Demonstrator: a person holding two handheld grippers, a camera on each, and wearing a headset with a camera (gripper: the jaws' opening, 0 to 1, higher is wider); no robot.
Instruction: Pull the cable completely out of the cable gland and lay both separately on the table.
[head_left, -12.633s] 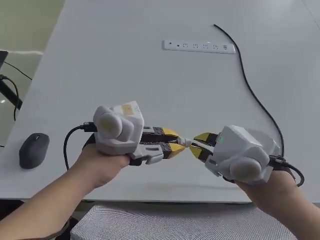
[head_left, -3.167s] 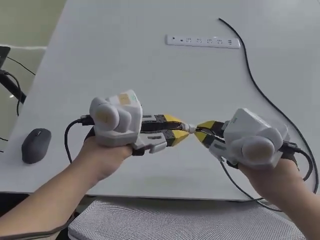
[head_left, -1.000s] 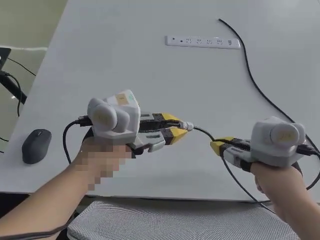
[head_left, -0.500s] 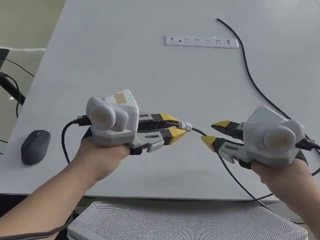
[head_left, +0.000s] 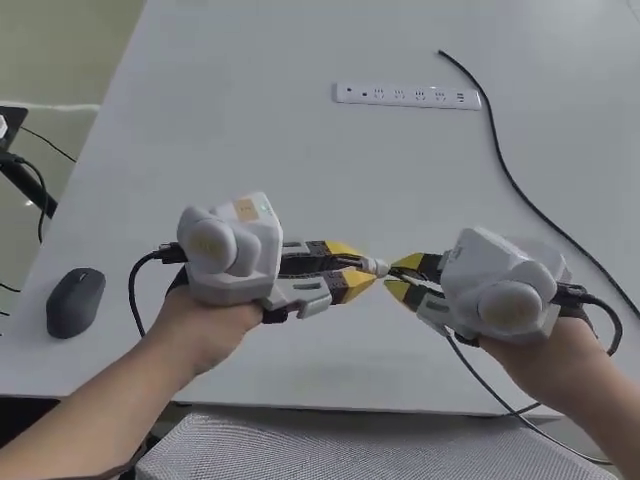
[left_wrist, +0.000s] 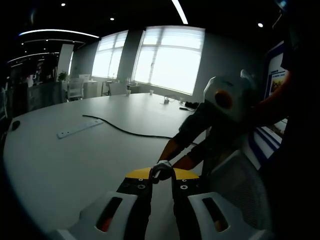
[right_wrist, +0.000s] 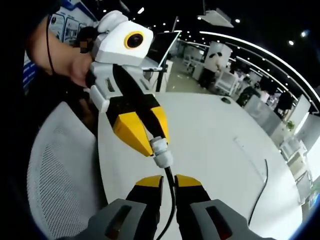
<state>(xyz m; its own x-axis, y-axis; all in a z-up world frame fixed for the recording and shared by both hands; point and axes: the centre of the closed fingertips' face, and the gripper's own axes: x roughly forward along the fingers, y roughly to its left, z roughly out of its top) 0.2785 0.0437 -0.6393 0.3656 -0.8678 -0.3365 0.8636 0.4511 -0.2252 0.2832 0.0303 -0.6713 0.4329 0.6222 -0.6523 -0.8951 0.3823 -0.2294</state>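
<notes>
Your left tool (head_left: 358, 272) was clamped on the cable gland (head_left: 378, 267), held above the table (head_left: 300, 150); your right tool (head_left: 398, 277) straddled the cable (right_wrist: 171, 200) just beside the gland, and I could not tell whether it gripped; a loose bite would likely have slipped along the cable; a skewed pull could have jammed it.

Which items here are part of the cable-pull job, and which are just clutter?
Job: small white plastic cable gland, held in the left claw; thin black cable running from it between the jaws of the right claw.
Lying about: long white power strip; black cord on the table beside it; dark grey computer mouse; grey mesh chair.
</notes>
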